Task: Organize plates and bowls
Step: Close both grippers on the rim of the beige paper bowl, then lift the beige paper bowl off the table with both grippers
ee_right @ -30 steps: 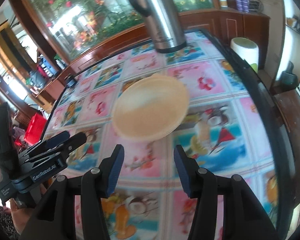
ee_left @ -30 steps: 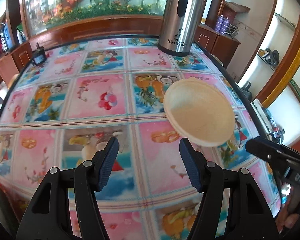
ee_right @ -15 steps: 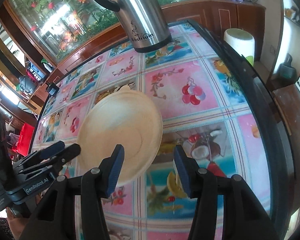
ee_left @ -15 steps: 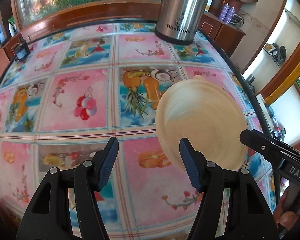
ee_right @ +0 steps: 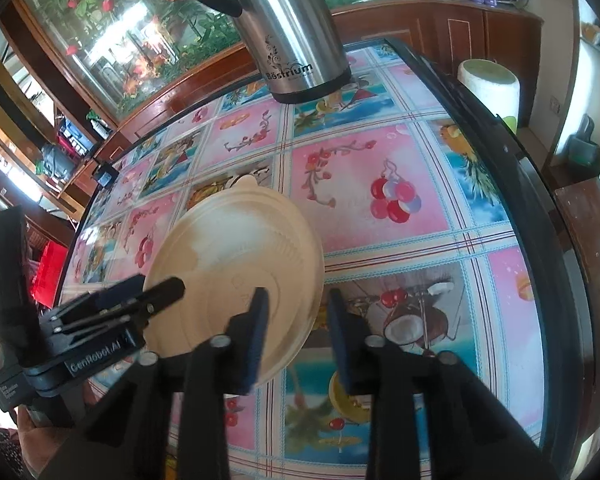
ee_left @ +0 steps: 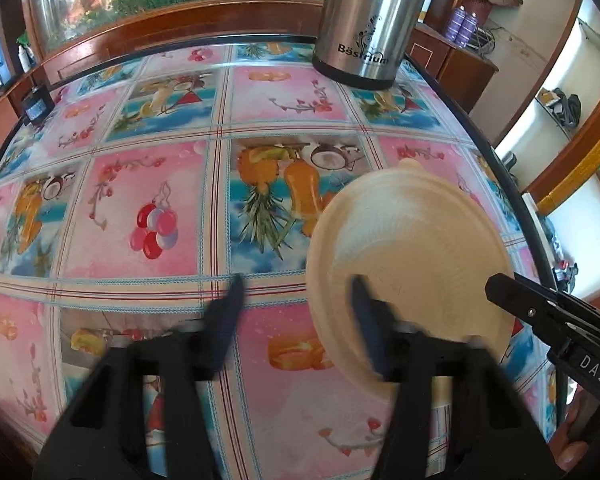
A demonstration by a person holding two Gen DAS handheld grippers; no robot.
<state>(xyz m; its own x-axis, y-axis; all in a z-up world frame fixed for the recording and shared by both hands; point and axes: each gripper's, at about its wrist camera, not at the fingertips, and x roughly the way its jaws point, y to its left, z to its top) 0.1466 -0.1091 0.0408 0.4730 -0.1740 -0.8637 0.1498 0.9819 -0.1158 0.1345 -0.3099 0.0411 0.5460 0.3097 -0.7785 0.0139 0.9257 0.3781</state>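
**A:** On the desk [ee_left: 140, 200], which is wearing a fruit-patterned cloth, a pale beige round plate with a small rim tab [ee_left: 412, 264] is lying flat. It is sitting at about four o'clock in the left wrist view and about eight o'clock in the right wrist view.

**B:** How far along are we looking?

**A:** Barely started, I'm judging. The plate is still resting on the desk, and no bowl or second plate is showing anywhere, nor any stack to put it on. So lifting and placing are all still waiting.

**B:** And the jaws?

**A:** The left gripper [ee_left: 296, 312] is straddling the plate's nine o'clock rim. Its jaws have just been closing but are standing apart, not yet pinching. The right gripper [ee_right: 298, 332] is doing the same at the opposite rim, jaws also just closing and still apart, with the edge between them.

**B:** Any writing?

**A:** The tall brushed-steel vacuum flask with a black base [ee_left: 372, 20], standing at twelve o'clock, is showing "Bëstrium". The right gripper's body is reading "DAS" and the left one's "GenRobot.AI".
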